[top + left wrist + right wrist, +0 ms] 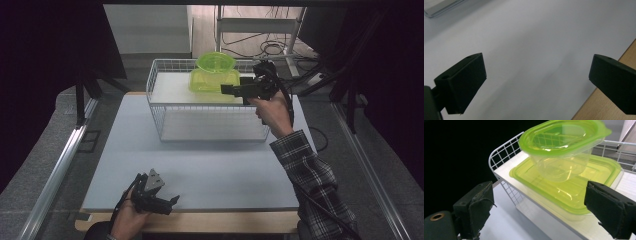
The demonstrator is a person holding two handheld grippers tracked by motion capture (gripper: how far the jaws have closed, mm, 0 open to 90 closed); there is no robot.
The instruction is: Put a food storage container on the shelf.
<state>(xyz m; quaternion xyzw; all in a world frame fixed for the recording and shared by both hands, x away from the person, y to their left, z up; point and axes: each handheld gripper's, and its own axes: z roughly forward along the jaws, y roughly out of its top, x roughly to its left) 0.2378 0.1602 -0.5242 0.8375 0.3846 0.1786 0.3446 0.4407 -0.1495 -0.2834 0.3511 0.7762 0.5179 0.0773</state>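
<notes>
The left gripper, jaws apart, is rested at lower left. The right gripper, jaws apart, is aimed at the small lidded green plastic tub stacked at upper centre; a nudge could topple it.

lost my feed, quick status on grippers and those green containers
Left gripper open, low at near table edge. Right gripper open, facing small container stacked on large container in wire basket. Nothing between.

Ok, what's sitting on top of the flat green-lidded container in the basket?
A smaller round container with its own green lid rests on the flat container's lid. Both look empty through clear walls; the basket shelf beneath is partly covered.
</notes>
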